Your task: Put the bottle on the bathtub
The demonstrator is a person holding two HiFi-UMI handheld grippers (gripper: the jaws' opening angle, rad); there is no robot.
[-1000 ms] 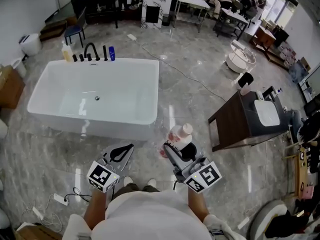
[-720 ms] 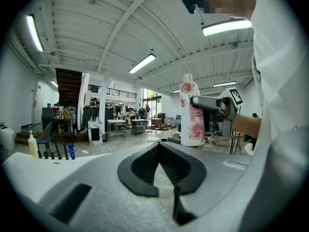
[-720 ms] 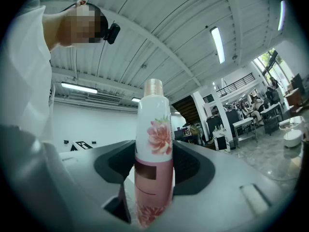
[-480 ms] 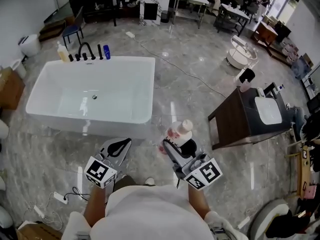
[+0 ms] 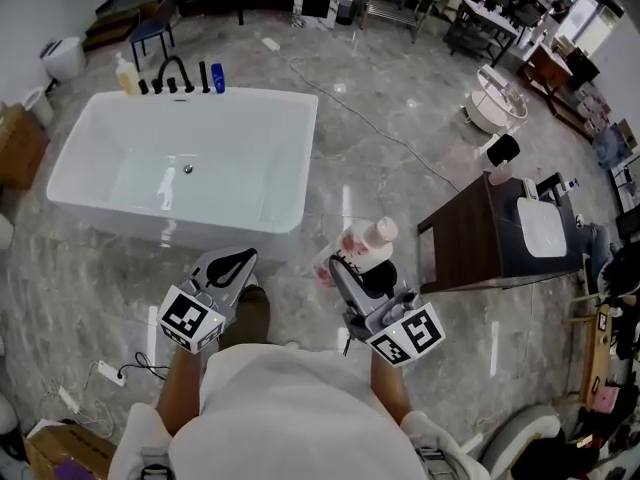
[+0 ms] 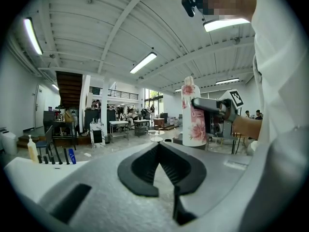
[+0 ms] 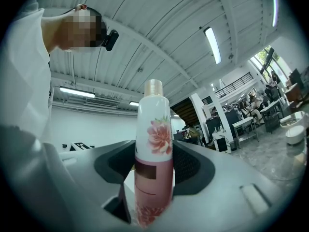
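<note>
The right tongs are clamping the floral bottle upright, near the white bathtub. The left tongs are hovering alongside, tips meeting, empty.

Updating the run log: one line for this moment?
right gripper: shut on bottle | left gripper: shut, empty | bathtub: ahead, bottle not yet placed

Shirt: white, loose, short sleeves.
Left gripper: grey shell, black ridged pads inside the jaws.
Right gripper: same grey and black build.
Marker cubes: white faces with black square patterns, one on each gripper.
Head camera: small, black.
</note>
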